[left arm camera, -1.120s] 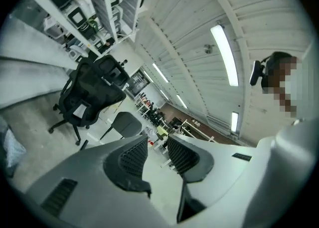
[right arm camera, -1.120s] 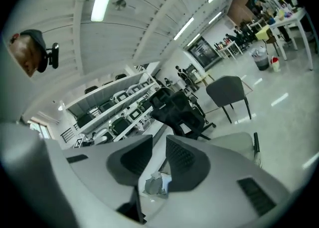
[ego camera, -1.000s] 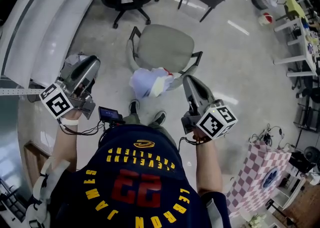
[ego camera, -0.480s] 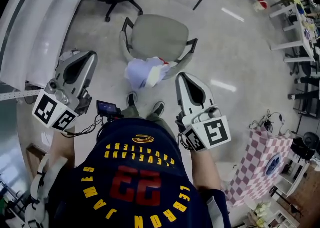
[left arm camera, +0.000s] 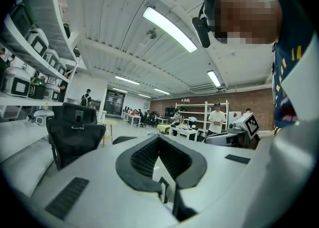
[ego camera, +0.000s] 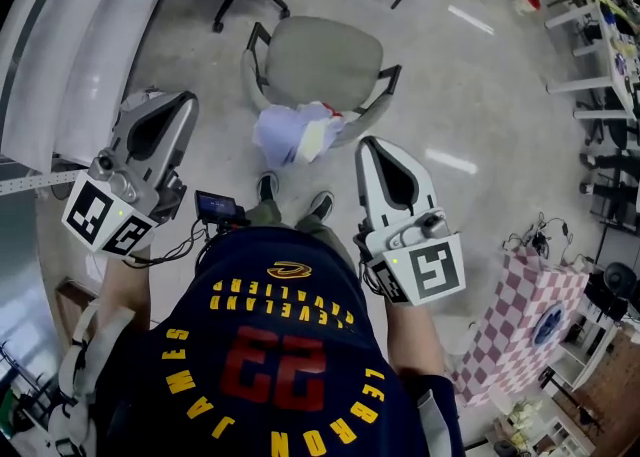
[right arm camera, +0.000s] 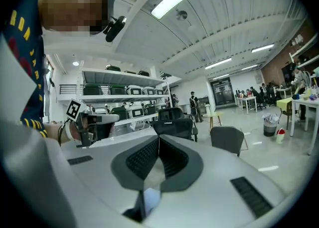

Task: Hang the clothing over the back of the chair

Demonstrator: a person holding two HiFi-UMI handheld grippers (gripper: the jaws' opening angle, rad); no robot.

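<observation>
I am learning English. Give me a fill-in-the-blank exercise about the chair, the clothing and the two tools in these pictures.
1. The clothing rests on the ___ chair.
2. The left tool and the right tool both have their jaws ___.
3. The checked cloth is on the person's ___ side.

Missing words: grey; shut; right.

Bright ceiling strip lights glare on the floor; fisheye edges curve darkly.

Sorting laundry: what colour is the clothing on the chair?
Clothing: pale lavender and cream; head view.
</observation>
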